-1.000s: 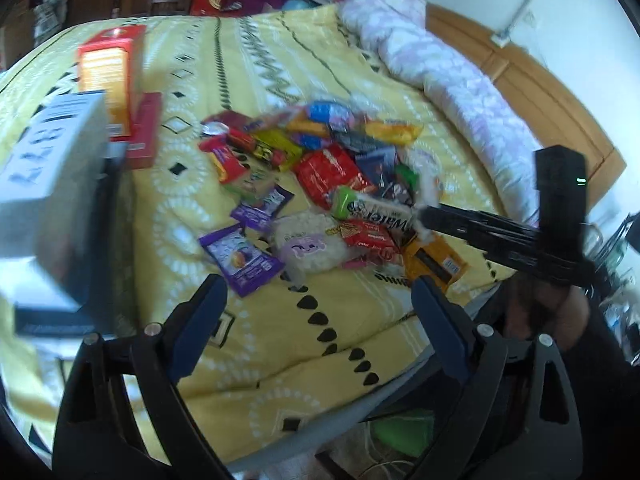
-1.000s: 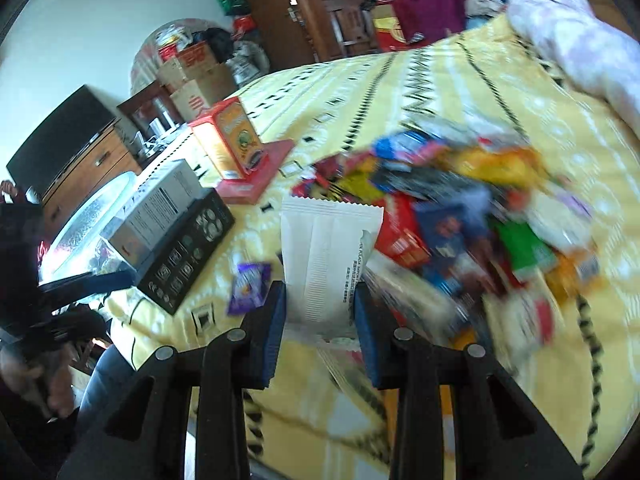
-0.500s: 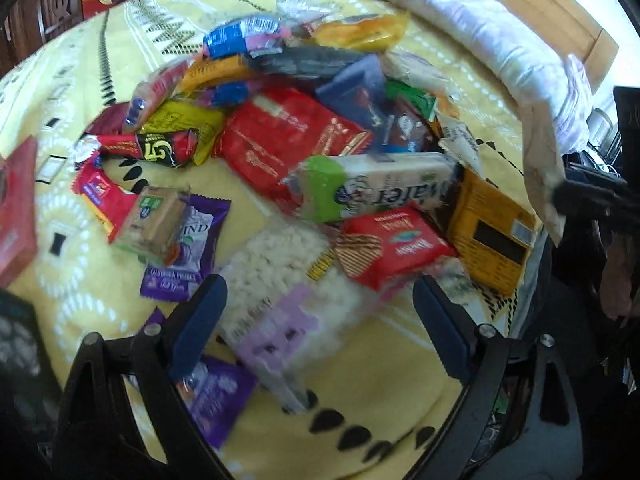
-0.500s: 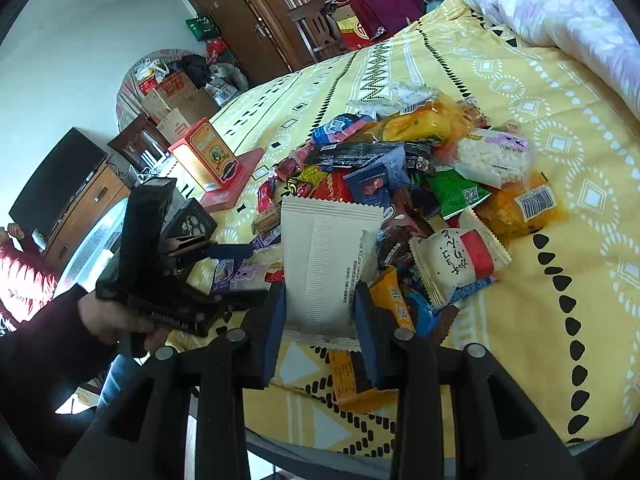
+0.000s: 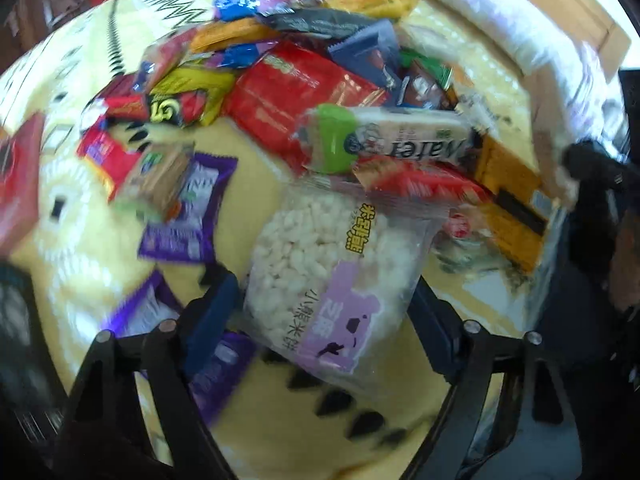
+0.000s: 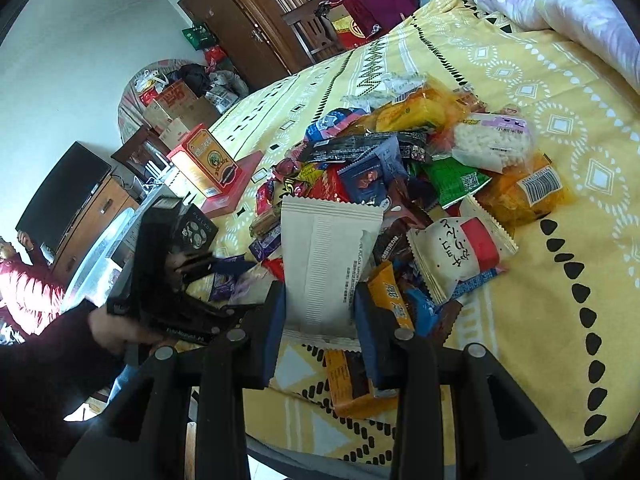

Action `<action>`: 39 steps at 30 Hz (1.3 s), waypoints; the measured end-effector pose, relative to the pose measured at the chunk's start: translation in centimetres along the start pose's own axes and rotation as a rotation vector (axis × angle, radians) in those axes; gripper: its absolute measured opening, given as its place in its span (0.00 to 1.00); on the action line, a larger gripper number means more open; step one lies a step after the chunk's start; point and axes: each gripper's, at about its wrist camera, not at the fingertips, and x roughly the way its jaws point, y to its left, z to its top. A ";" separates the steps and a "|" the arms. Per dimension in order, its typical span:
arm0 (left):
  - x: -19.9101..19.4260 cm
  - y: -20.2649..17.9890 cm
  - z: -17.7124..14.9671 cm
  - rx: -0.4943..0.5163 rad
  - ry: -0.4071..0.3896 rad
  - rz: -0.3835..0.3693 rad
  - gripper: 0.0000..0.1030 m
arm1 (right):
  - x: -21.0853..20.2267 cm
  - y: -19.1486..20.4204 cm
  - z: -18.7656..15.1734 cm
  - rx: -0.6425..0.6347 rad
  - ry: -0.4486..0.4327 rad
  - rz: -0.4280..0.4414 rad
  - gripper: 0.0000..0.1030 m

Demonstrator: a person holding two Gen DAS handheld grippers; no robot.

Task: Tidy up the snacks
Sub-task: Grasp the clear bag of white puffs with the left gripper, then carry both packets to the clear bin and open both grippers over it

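Left tongs point(image 5: 324, 312) closing around rice-puff bag point(image 5: 320, 280); right tongs point(image 6: 320, 312) pinching white packet point(image 6: 324, 256); yellow bedspread point(image 6: 560, 320); wooden door point(image 6: 240, 20)

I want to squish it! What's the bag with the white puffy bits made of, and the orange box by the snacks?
The puffed-rice bag looks like thin clear glossy plastic: the grains show through. The orange box seems printed cardboard, with flat faces and sharp folded edges.

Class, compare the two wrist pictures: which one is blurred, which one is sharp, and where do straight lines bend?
Left wrist view: motion blur smears the outer snacks, though the puffed rice bag between the left tongs reads fairly clearly. Right wrist view: sharp, print legible on the white packet in the right tongs; fisheye curves the wooden door and bedspread stripes.
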 end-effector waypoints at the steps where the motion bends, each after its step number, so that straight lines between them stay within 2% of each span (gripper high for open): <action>1: -0.4 -0.3 -0.5 -0.016 -0.012 -0.003 0.81 | 0.1 0.2 -0.1 -0.003 -0.001 0.003 0.37; 6: -1.6 -1.8 -1.6 -0.033 -0.050 0.032 0.77 | 0.5 1.0 -0.2 -0.018 -0.001 0.006 0.37; 11: -4.8 -2.3 -1.7 -0.068 -0.149 0.069 0.77 | -0.4 2.1 0.2 -0.047 -0.029 -0.006 0.36; 17: -9.3 -0.5 -1.1 -0.119 -0.263 0.148 0.77 | -1.1 3.4 1.6 -0.077 -0.061 -0.011 0.36; 22: -15.2 1.8 -1.3 -0.184 -0.382 0.230 0.77 | -1.2 6.0 3.3 -0.131 -0.077 0.002 0.36; 26: -20.4 4.5 -3.2 -0.254 -0.460 0.314 0.77 | -0.7 10.1 5.4 -0.207 -0.097 0.031 0.36; 31: -26.2 9.2 -7.5 -0.379 -0.531 0.424 0.77 | 0.7 16.3 7.4 -0.298 -0.104 0.092 0.36; 39: -33.0 15.9 -15.8 -0.604 -0.607 0.562 0.77 | 5.9 30.2 8.6 -0.479 -0.056 0.254 0.36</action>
